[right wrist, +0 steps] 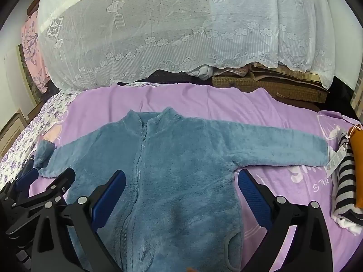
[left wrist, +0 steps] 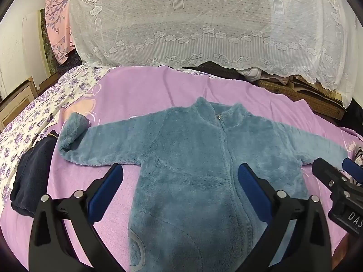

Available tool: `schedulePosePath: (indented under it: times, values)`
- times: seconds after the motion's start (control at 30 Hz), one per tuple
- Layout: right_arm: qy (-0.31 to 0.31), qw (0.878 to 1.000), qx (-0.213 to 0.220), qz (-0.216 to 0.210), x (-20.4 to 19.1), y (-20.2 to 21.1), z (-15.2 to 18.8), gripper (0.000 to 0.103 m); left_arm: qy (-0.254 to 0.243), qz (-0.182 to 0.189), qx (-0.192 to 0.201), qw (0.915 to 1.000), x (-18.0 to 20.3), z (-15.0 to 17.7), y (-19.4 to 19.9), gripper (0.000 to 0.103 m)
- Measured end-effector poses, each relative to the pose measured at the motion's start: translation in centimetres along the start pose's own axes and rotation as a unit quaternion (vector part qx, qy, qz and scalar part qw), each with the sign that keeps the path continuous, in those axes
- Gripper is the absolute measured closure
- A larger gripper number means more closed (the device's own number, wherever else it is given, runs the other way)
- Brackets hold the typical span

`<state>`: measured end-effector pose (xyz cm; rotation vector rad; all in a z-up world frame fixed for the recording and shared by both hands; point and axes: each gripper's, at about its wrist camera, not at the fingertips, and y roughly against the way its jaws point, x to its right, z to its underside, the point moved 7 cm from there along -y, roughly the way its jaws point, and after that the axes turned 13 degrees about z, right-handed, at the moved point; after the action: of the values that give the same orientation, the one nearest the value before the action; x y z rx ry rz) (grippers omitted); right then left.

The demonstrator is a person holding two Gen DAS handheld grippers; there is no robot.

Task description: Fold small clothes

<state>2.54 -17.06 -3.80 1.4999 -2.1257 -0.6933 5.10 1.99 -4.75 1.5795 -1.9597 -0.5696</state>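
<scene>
Lying flat, fleece jacket (left wrist: 192, 158) spreads beneath both open tools.

We see a teal-blue fleece jacket (left wrist: 192, 149) on a lilac blanket (left wrist: 140, 90), white floral lace cover (left wrist: 204, 22), purple-flowered sheet (left wrist: 29, 122), navy garment (left wrist: 31, 176), black-white striped cloth (right wrist: 344, 181), mustard cloth (right wrist: 357, 165).

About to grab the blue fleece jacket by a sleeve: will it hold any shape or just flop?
The blue fleece jacket will likely flop: it lies limp on the purple blanket, one cuff already curled over. Its thick pile should give the open left gripper and right gripper good purchase. It looks light, so it may drag.
</scene>
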Motion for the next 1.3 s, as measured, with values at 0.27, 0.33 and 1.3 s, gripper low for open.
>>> schedulePosePath:
  times: [0.27, 0.33, 1.3]
  values:
    - [-0.004, 1.0, 0.001, -0.002, -0.08, 0.36, 0.01, 0.003, 0.003, 0.0, -0.001, 1.0, -0.04, 0.17, 0.01, 0.004]
    - [-0.004, 1.0, 0.0, -0.003, -0.19, 0.45, 0.05, 0.003, 0.003, 0.0, -0.001, 1.0, 0.0, 0.18, 0.01, 0.004]
    - [0.001, 1.0, -0.007, -0.001, -0.1, 0.27, 0.07, 0.003, 0.003, 0.0, -0.002, 1.0, 0.01, 0.25, -0.01, 0.004]
